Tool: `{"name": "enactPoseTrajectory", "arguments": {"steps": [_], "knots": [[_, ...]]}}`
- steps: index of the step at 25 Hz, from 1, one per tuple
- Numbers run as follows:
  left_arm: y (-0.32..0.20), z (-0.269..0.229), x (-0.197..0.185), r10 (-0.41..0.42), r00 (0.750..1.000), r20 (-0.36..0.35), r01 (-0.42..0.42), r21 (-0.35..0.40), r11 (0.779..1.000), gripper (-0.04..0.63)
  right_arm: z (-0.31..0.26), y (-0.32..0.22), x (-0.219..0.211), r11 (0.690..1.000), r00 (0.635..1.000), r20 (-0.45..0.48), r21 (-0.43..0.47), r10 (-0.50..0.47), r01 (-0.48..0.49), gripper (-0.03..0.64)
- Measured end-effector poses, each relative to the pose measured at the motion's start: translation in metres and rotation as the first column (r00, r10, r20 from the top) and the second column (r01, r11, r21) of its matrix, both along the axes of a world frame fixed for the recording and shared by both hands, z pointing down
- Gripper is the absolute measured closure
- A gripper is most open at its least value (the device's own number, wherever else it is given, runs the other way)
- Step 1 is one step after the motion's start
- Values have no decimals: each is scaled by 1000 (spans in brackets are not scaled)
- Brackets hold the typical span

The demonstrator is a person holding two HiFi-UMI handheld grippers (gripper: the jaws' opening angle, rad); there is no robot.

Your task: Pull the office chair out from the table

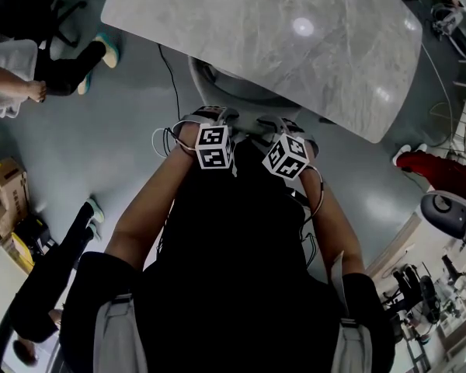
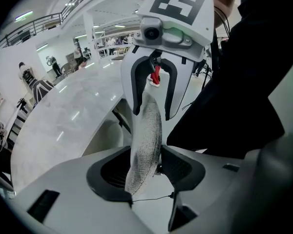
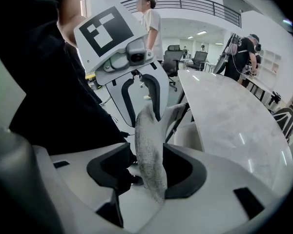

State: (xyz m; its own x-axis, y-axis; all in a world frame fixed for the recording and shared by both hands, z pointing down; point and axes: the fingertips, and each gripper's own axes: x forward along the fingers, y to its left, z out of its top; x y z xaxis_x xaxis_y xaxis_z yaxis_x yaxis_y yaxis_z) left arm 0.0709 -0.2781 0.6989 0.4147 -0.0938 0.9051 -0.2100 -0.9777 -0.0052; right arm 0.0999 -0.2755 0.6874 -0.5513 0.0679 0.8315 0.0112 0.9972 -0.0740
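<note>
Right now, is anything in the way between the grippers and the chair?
Nothing visible. The chair's grey back edge stands between the open jaws of the left gripper and the right gripper. Only the person holding them stands behind it.

No words, numbers or brand names can be read in any view. The only printed marks are black-and-white square patterns on the left cube (image 1: 214, 147) and right cube (image 1: 286, 156), mid-frame.
</note>
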Motion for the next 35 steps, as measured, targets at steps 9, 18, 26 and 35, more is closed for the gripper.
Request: {"name": "enactPoseTrajectory", "arguments": {"steps": [9,18,26,35], "knots": [[-4,10,2,12,998,59,-15,40,999,402,18,-6,4,998,997,-74,53,-19,23,413],[-5,16,6,50,994,96,-56,60,997,403,24,-9,3,997,995,-95,59,-35,41,414],[-4,20,8,41,994,101,-48,64,997,437,28,-7,5,997,994,-105,60,-35,42,443],[-5,23,9,34,994,105,-41,65,997,463,31,-8,6,996,993,-114,71,-36,45,459]]}}
